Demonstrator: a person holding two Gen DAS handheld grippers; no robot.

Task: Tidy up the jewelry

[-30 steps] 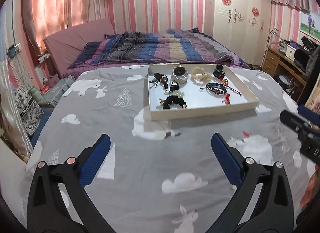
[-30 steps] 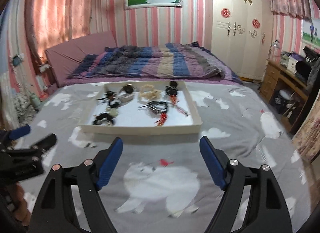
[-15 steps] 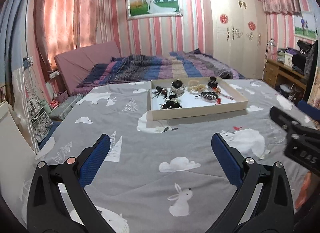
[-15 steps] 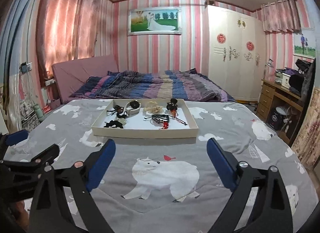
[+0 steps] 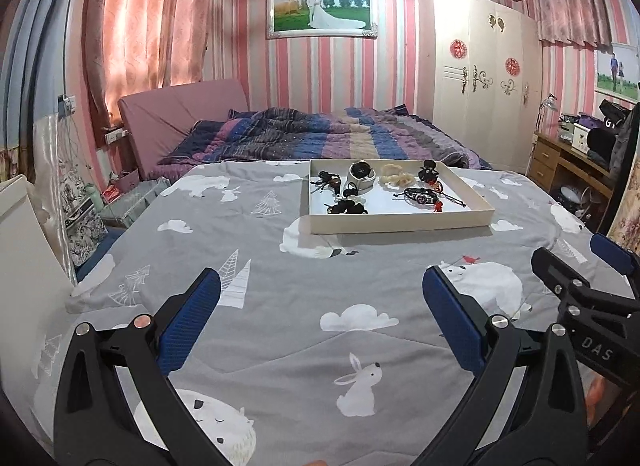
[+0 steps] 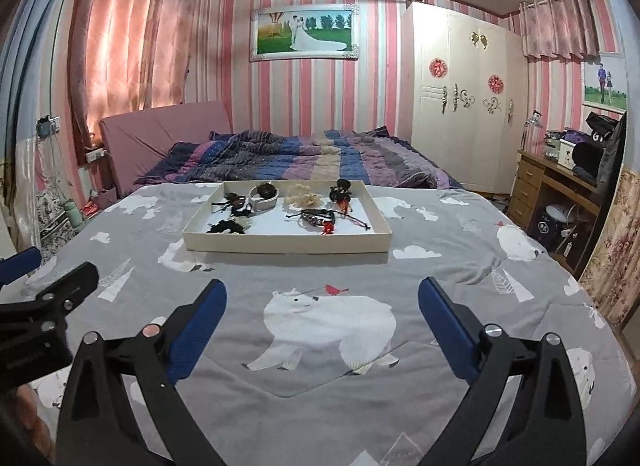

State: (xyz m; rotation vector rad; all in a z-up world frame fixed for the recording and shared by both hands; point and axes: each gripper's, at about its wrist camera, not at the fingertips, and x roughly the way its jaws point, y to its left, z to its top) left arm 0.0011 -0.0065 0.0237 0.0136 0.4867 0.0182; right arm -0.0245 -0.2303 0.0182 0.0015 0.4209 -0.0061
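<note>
Cream tray (image 6: 280, 244), striped quilt (image 6: 320, 153) behind

My right tongs (image 6: 322, 302) hanging wide open over the grey bedspread (image 6: 440, 225), facing the white tray (image 6: 286, 245) of jewelry (image 6: 316, 217), my left tongs (image 6: 44, 306) showing at the left edge.

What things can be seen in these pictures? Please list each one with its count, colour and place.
tray: one, cream, on the grey bedspread
bedspread: one, grey with white animals
jewelry pieces: several, mostly black, some cream and red, inside the tray
striped quilt: one, blue and purple, behind the tray
wardrobe: one, white, right wall
wedding picture: one, on the striped wall
left gripper: open, blue pads, empty
right gripper: open, blue pads, empty
</note>
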